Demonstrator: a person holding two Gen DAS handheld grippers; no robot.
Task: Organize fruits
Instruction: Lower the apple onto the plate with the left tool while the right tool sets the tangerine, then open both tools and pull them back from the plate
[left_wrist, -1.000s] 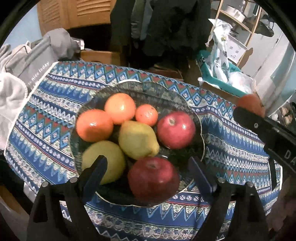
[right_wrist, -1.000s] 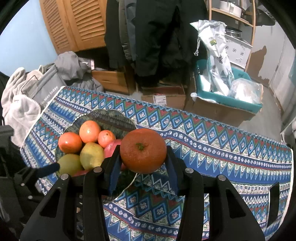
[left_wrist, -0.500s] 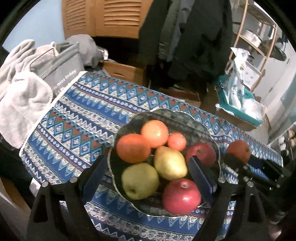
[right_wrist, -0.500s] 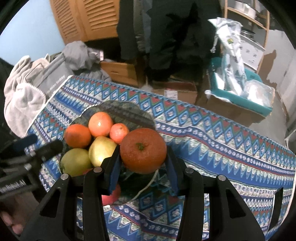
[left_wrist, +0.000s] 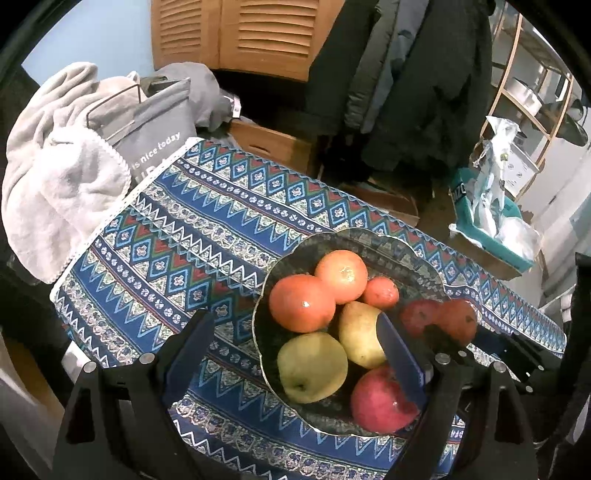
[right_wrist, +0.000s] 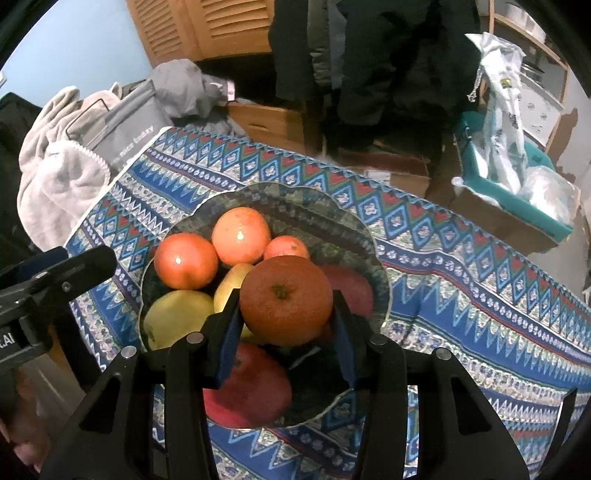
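Observation:
A dark scalloped plate (left_wrist: 406, 251) (right_wrist: 347, 225) on the patterned tablecloth holds several fruits: oranges (left_wrist: 301, 302), yellow pears (left_wrist: 312, 365) and red apples (left_wrist: 380, 400). My right gripper (right_wrist: 286, 323) is shut on a dark orange (right_wrist: 286, 299) and holds it above the plate's middle; the same orange shows at the plate's right side in the left wrist view (left_wrist: 458, 319). My left gripper (left_wrist: 295, 363) is open and empty, above the plate's left edge, its jaws wide apart.
A grey towel (left_wrist: 55, 173) and a grey bag (left_wrist: 155, 125) lie off the table's left end. Cardboard boxes (right_wrist: 273, 118), hanging coats and a teal bin (right_wrist: 517, 199) stand behind the table. The tablecloth (right_wrist: 461, 288) stretches to the right of the plate.
My right gripper has carried the orange leftwards over the plate. My left gripper has drawn back and to the left, so the plate now sits right of its centre.

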